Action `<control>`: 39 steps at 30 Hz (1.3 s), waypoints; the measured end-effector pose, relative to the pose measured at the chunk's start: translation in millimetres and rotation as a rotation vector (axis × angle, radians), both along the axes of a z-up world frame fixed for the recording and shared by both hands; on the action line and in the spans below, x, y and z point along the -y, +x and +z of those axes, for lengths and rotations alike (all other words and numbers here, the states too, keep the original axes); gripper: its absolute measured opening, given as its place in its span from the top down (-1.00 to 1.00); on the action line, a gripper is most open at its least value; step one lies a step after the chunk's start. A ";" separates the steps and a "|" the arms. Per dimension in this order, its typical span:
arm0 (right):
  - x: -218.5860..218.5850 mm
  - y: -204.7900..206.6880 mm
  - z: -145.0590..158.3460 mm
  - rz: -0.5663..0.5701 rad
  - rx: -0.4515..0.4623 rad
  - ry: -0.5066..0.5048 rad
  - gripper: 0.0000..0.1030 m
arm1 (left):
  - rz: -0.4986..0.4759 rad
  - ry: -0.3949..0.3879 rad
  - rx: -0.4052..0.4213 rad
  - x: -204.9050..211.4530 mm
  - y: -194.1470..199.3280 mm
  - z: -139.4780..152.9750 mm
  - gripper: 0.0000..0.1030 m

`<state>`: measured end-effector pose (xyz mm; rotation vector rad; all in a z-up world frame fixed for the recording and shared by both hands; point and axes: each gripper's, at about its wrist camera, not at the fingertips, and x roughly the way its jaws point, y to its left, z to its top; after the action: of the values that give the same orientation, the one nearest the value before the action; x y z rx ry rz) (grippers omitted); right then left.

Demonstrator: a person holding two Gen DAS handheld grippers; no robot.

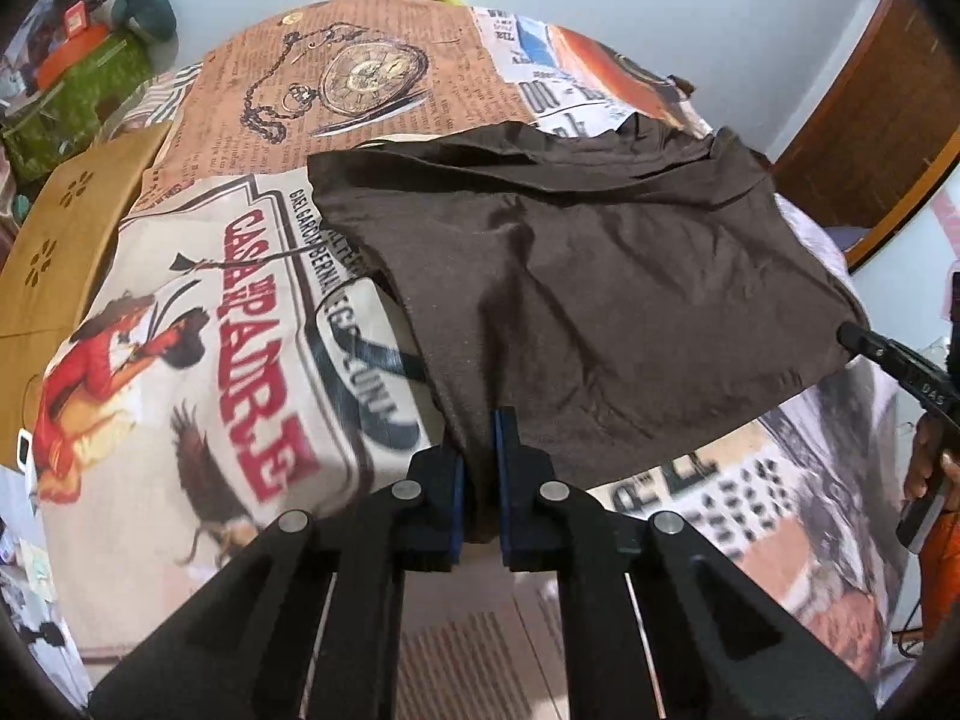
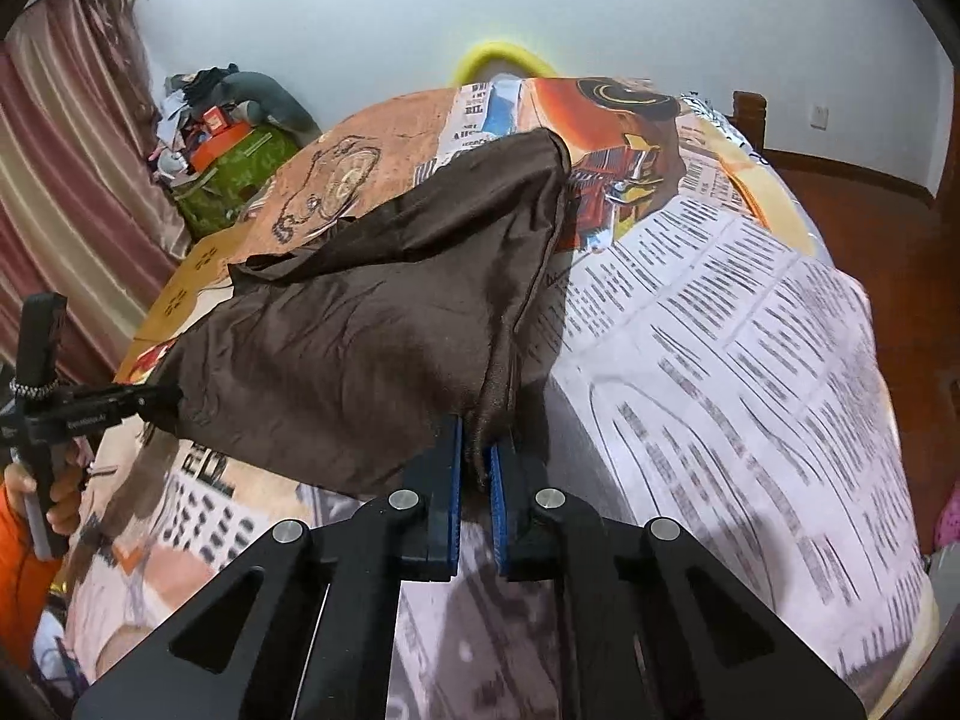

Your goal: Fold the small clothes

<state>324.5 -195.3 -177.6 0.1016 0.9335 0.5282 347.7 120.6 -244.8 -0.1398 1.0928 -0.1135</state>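
**Both claws pinching the brown cloth**

The left gripper (image 1: 478, 468) and right gripper (image 2: 475, 468) are each clamping a near corner of the brown garment (image 1: 600, 276), which is draping over a printed bedsheet (image 1: 198, 360) reading "CASA".

Print on patterned newspaper-style bedsheet (image 2: 750, 360) blurred, unreadable nr frame edges. Dark brown cloth garment (image 1: 600, 300) hides sheet beneath. Person's orange sleeve (image 2: 18, 540) cut off at edge.
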 end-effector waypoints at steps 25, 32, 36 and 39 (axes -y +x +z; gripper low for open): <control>15.2 -18.0 31.3 0.002 0.076 -0.095 0.47 | 0.010 0.094 0.027 2.2 -16.3 27.5 0.31; -33.7 13.9 23.4 0.117 0.084 -0.113 0.35 | -0.048 0.084 -0.021 24.6 38.4 5.3 0.31; -67.4 36.3 5.9 0.205 0.036 -0.131 0.30 | -0.086 0.098 -0.057 41.8 65.9 -13.3 0.30; -90.0 51.2 -8.1 0.272 -0.003 -0.185 0.30 | -0.121 0.141 -0.060 52.4 80.3 -21.6 0.21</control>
<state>375.7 -105.3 -185.7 -0.1944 1.0008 0.6897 427.9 68.2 -266.4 0.0495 1.1656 -0.1410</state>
